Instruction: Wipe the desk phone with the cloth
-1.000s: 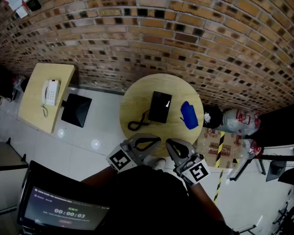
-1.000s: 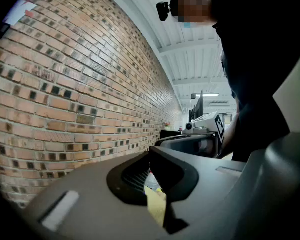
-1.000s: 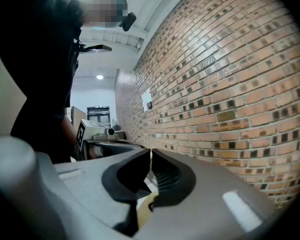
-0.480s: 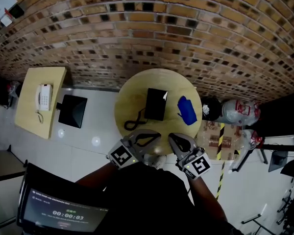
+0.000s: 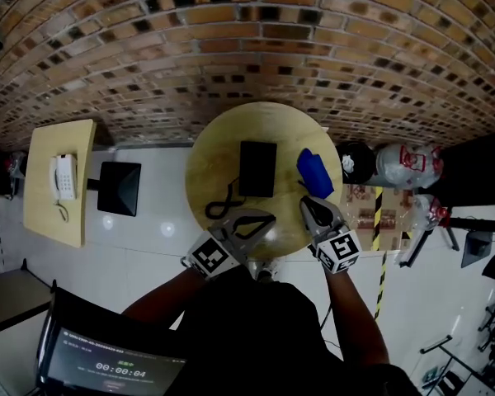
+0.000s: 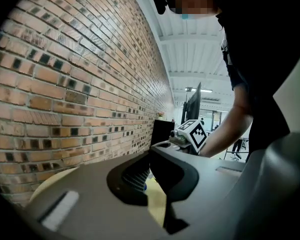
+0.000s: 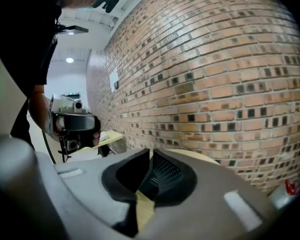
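Approach step, wiping not begun: right gripper (image 5: 308, 202), jaws nearly together, just parting, empty, hangs just near of crumpled blue cloth (image 5: 313, 172) lying right of black desk phone (image 5: 257, 169) on round wooden table (image 5: 208, 159); left gripper (image 5: 266, 219) clenched, empty; next, open wide, pinch cloth.

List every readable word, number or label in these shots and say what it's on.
"00:00:04": timer on the dark screen, lower left of the head view.
Smaller lines on that screen: too blurred to read.
Red print on the white bag right of the round table: too blurred to read.
Nothing else is legible.
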Motion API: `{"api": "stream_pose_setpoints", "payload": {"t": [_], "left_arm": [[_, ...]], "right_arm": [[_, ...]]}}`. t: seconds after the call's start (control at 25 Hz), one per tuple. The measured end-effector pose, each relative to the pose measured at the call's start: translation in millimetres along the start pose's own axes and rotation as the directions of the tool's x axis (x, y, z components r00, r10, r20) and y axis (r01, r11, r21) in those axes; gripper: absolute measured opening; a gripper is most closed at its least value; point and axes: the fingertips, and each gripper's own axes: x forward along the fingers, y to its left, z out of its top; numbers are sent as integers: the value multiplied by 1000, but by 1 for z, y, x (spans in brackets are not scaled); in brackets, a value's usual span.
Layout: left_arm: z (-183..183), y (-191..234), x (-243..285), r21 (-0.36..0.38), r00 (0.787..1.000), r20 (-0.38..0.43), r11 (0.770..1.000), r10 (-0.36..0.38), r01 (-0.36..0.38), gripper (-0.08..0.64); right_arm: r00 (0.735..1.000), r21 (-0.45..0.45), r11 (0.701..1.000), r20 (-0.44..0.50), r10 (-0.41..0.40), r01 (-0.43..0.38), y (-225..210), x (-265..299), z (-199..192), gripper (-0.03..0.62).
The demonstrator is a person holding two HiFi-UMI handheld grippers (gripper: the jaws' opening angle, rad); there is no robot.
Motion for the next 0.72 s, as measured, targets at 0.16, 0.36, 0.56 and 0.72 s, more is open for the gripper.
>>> {"api": "stream_pose_setpoints", "payload": {"t": [0.16,0.36,0.56,0.72], "left_arm": [[-13,13,8,-18,1000,-15,1000,-10,10,-8],[-24,28,16,-8,999,-33,1000,-29,28,-9],[-35,37,20,-21,998,-43,999,-45,44,-8],[-44,40,20,-38,997,-49,997,-62,60,-8]], "right_arm": [[994,28,996,-68,-80,82,-39,19,-33,44],[973,19,989,-185,-137,143,-75,44,-79,143],[930,11,982,-324,-176,190,-110,67,-129,248],[894,25,979,-414,-173,201,-140,83,-160,261]]}}
